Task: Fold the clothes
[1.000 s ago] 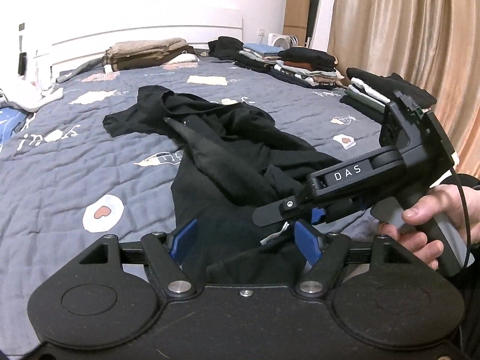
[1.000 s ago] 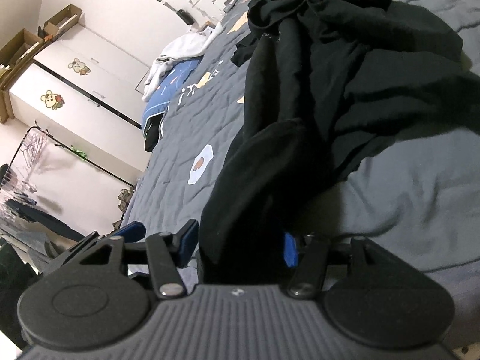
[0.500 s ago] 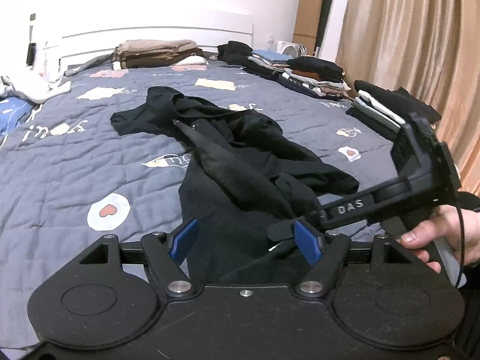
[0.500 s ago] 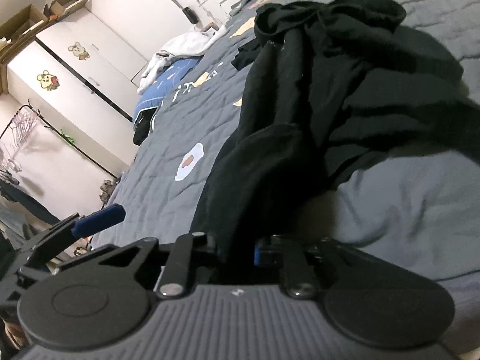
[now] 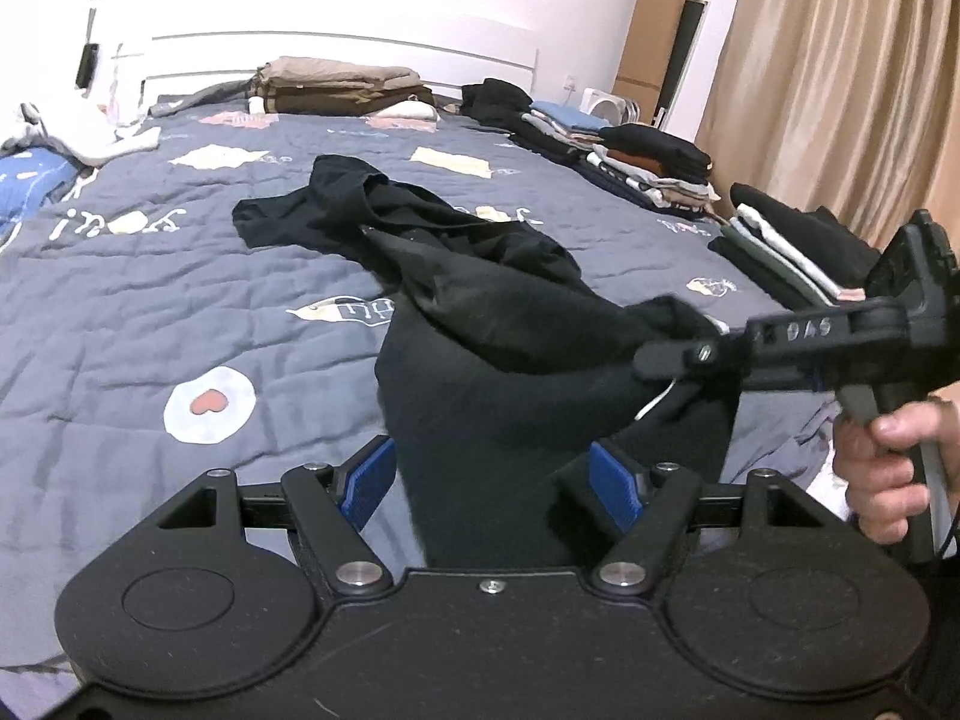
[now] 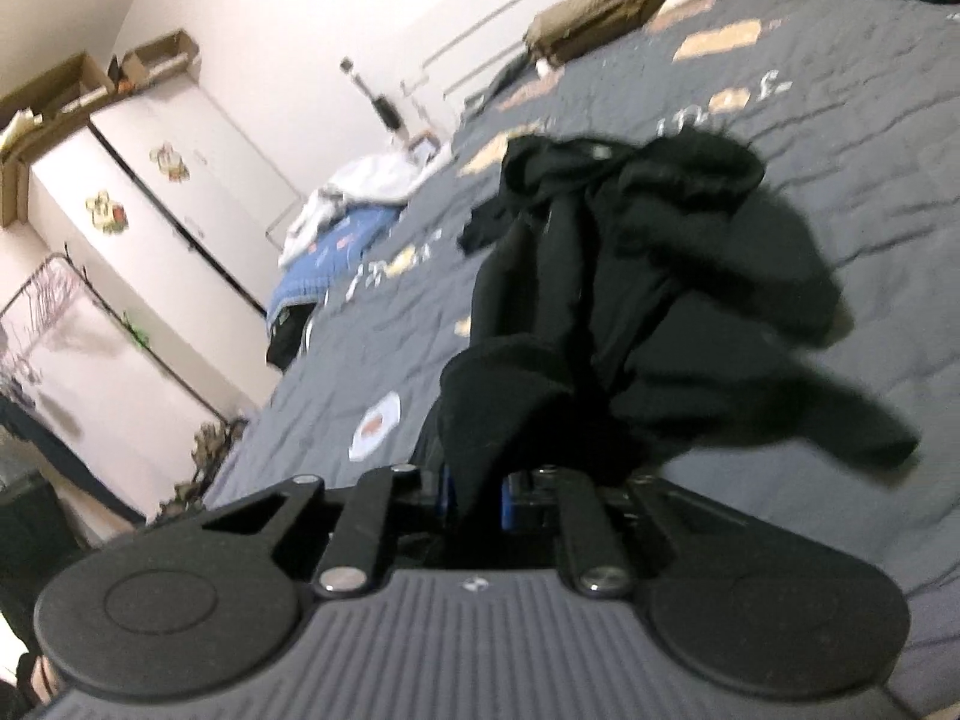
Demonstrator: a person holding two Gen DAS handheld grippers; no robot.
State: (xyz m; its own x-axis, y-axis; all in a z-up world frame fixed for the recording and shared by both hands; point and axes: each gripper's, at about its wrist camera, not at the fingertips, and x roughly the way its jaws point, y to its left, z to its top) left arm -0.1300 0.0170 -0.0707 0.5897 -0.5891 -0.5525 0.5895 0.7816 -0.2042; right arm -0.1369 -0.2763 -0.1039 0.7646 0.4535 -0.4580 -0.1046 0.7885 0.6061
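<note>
A crumpled black garment [image 5: 480, 312] lies on the grey quilted bed [image 5: 150, 300]. In the left wrist view my right gripper [image 5: 660, 360] comes in from the right, held by a person's hand [image 5: 888, 468], and lifts the garment's near edge off the quilt. In its own view the right gripper [image 6: 477, 492] has its jaws closing tight, blue pads pinching a fold of the black garment [image 6: 660, 276]. My left gripper [image 5: 495, 474] stands open; the raised black cloth hangs between and in front of its blue pads [image 5: 612, 480] without being pressed.
Folded clothes stacks [image 5: 654, 162] line the bed's right side, with another stack [image 5: 786, 240] nearer. A tan pile [image 5: 342, 84] sits by the headboard. White and blue laundry [image 6: 360, 192] lies at the left edge. A curtain [image 5: 840, 90] hangs at the right; a white wardrobe [image 6: 150, 210] stands beyond the bed.
The right gripper shut on the garment's near edge, then rose and drew back to the right, pulling the cloth up off the quilt. The left gripper stayed open and rolled slightly.
</note>
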